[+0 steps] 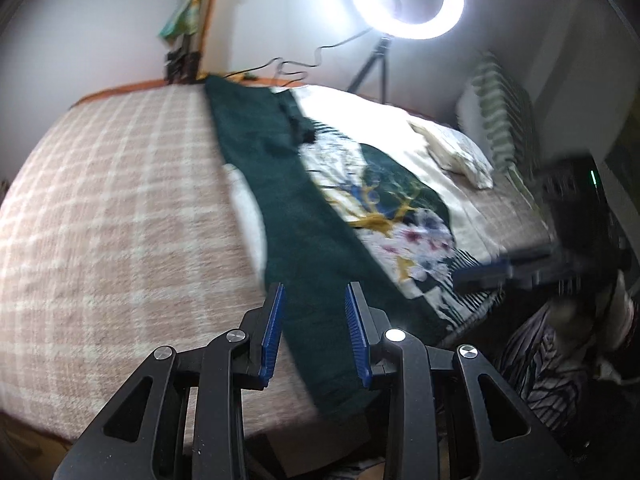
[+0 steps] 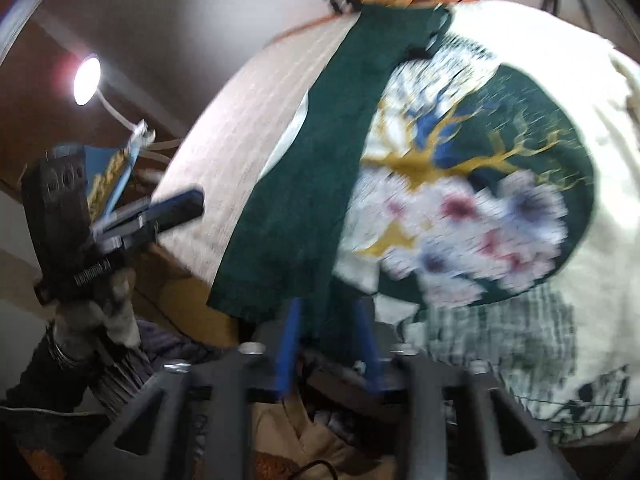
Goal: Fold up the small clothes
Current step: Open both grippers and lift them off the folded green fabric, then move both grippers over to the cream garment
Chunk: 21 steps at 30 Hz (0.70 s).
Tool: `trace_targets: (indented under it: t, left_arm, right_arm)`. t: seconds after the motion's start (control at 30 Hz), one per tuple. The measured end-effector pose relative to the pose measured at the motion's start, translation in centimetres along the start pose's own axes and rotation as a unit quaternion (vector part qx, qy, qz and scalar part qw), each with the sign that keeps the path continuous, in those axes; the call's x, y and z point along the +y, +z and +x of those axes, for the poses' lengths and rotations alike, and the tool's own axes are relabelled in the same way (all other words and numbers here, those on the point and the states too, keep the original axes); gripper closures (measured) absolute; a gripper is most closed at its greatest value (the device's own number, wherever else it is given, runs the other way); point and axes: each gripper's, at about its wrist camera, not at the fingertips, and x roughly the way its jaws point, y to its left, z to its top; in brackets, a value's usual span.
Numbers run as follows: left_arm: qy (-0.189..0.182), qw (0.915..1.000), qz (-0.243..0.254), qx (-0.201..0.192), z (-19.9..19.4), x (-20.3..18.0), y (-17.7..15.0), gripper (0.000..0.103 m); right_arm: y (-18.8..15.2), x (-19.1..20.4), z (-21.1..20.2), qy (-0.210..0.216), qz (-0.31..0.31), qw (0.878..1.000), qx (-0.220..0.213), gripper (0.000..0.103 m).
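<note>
Dark green garment (image 1: 288, 208) lies as long strip across bed (image 1: 100, 200), long axis from near edge to far edge. Both grippers at near end: left gripper (image 1: 314, 334) and right gripper (image 2: 330, 344), each jaws apart, straddling hem, not pinching.

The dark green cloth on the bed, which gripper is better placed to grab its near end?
Probably right: the right gripper sits open over the dark green cloth's near edge; the left gripper looks farther back.
</note>
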Motion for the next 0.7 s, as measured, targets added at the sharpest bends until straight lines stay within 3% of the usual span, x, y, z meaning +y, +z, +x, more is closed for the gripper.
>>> trace_targets:
  t: [0.23,0.3,0.4,0.7]
  left_arm:
    - [-0.019,0.9964,0.082,-0.008,1.1,-6.3,0.5,0.070]
    - [-0.032,0.9953,0.091,-0.010,1.8,-8.3,1.0,0.063]
    - [-0.057,0.9935,0.098,-0.007,3.0,-10.8,1.5,0.062]
    - [-0.115,0.9811,0.152,0.034,9.0,-19.5,1.3,0.062]
  right_arm:
    - [0.8,-5.4,-6.6,-0.038,0.041,0.995,-0.081,0.063]
    - [1.1,-6.8,-8.3,-0.046,0.056,0.992,-0.101,0.062]
    - [1.3,-9.7,-11.5,-0.058,0.076,0.986,-0.134,0.062]
    - [2.0,-15.9,-17.9,-0.112,0.097,0.971,-0.186,0.050]
